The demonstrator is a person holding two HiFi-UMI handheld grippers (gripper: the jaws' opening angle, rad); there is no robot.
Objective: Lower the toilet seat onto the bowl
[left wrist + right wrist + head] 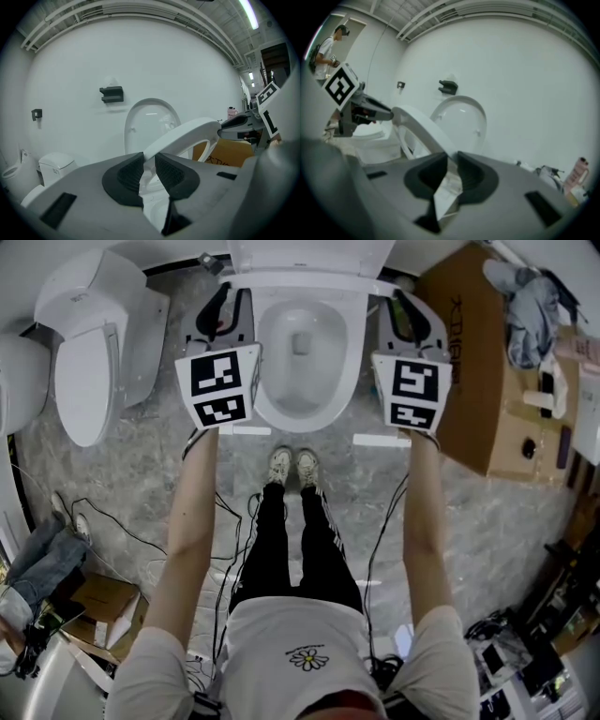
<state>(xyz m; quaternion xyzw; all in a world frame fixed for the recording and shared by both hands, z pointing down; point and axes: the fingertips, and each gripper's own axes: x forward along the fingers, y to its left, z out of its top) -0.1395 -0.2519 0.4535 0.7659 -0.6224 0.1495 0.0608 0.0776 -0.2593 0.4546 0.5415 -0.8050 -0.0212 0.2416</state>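
Note:
A white toilet stands below me, its bowl uncovered and its lid upright against the wall. The toilet seat hangs tilted partway between lid and bowl. My left gripper is shut on the seat's left rim, and the seat runs between its pads. My right gripper is shut on the right rim, where the seat passes between its pads. Each gripper view shows the other gripper at the seat's far side.
A second white toilet stands to the left and a cardboard box to the right. Cables trail over the floor behind my feet. A black fixture hangs on the wall. A person stands at the far left.

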